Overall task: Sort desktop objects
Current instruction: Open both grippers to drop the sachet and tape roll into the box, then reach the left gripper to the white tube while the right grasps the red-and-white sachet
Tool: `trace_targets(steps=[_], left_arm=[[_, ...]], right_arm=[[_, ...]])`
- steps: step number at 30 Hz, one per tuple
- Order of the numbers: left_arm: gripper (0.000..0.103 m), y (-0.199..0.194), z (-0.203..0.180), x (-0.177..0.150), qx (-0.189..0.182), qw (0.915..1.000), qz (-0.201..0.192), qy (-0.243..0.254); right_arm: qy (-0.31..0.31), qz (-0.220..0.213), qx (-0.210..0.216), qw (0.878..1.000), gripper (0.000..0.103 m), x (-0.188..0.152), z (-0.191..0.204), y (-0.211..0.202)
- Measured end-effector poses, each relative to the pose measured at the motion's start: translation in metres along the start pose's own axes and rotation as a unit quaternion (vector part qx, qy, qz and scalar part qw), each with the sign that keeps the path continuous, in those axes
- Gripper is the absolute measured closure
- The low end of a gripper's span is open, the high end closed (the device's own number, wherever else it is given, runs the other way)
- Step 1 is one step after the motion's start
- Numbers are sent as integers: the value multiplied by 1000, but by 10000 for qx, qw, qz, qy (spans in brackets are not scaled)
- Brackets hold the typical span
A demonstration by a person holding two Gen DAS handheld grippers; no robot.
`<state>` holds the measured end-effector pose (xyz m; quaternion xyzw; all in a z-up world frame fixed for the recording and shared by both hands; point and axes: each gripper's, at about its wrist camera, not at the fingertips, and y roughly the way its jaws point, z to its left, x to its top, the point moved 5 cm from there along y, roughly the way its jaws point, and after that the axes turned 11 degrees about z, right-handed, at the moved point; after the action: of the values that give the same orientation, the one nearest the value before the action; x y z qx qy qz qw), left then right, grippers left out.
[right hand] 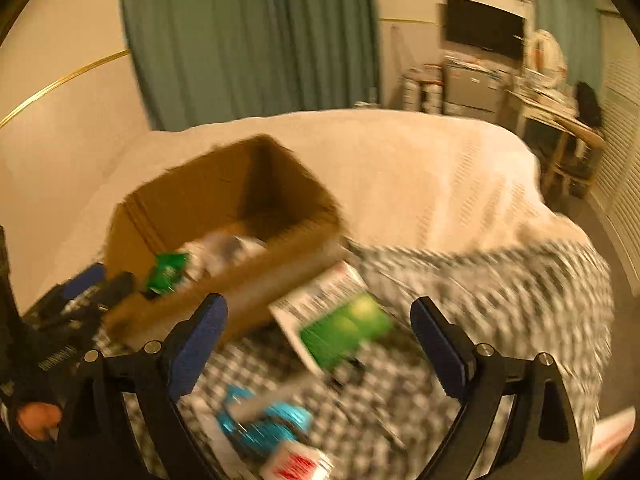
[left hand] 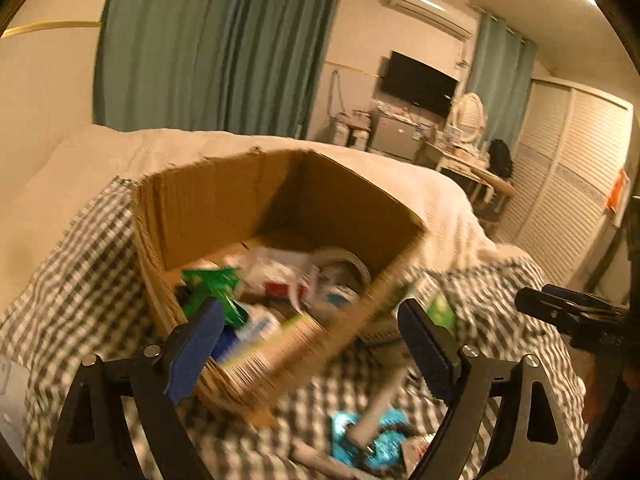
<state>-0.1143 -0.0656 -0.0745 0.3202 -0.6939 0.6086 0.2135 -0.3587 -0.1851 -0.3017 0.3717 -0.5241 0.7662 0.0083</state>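
A bed point(right hand: 420, 168) under a white cover carries a checked cloth point(right hand: 500, 288). On the cloth sit a cardboard box point(left hand: 224, 208), a green-and-white packet point(right hand: 340, 320) and a blue wrapper point(right hand: 264, 424).

Open cardboard box point(left hand: 224, 208) holds jumbled packets; green-white box point(right hand: 340, 316) lies beside it.

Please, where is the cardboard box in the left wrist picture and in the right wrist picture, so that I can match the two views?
Left wrist: the cardboard box fills the centre, open, just beyond the open left tool.
Right wrist: the box sits left of centre, further off, beyond the open right tool.
Shared landmark: the green packet inside the box, at its near left side.
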Motion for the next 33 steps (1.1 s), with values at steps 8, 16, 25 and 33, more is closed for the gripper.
trace_targets(steps=[8,16,25,33], left_arm=[[10,13,-61,-44,6,9943,409,986],[10,56,-89,-81,-38,9834,1028,1496],[10,91,-51,-102,212,9754,1956,995],[10,79,-20,-109,287,9745,2161,531]], right_arm=[[204,245,-317,9990,10,-43,-41,7],[176,597,2,9981,10,-69,-44,28],[-3,1688,308,9852,10,-104,-14,70],[-210,2291,423,9723,23,-131,10,96]])
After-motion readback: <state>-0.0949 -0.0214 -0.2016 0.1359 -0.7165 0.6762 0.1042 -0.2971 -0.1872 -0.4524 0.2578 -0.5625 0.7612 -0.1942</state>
